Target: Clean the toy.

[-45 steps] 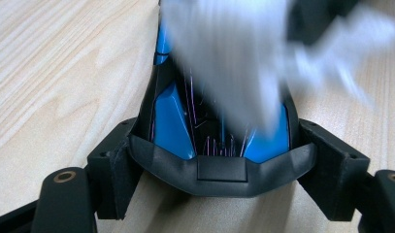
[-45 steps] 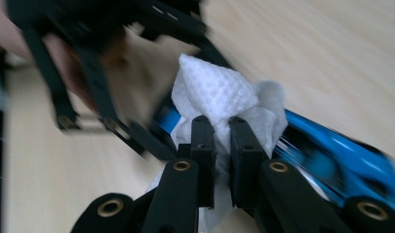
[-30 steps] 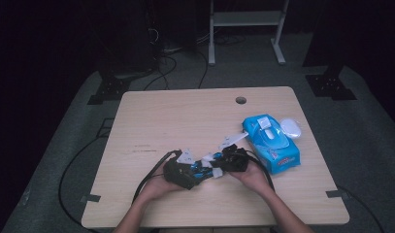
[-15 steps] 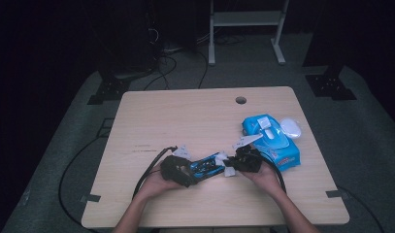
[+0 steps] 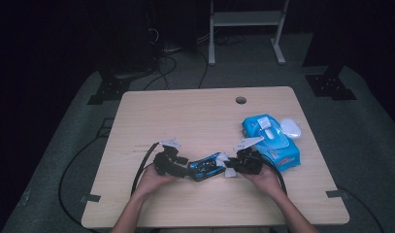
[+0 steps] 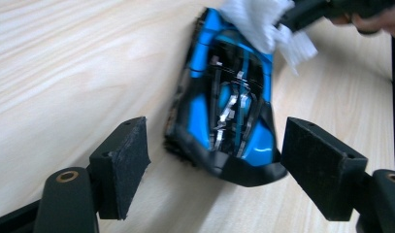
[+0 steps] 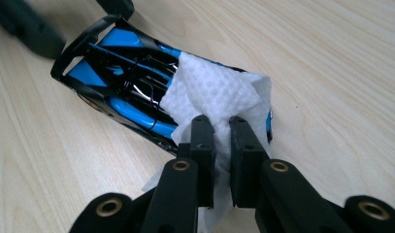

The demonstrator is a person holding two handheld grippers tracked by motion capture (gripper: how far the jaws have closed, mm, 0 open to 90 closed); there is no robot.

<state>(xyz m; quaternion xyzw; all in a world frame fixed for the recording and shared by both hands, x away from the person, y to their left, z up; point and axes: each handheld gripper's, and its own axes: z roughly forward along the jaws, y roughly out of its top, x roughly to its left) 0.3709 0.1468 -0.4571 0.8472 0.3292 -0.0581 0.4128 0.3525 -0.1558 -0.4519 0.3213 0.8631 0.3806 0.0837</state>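
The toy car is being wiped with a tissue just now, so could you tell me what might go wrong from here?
1. The left gripper has just been closing, but one finger stands clear of the toy car, so the car may slide or turn under the wiping.
2. The right gripper pinches just a fold of the tissue; it might tear or slip out.
3. The wipes pack lies close behind the right hand and could get knocked.

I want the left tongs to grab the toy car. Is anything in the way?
No. The car already lies between the open left tongs, with bare table on each side. The wipe covers its far end.
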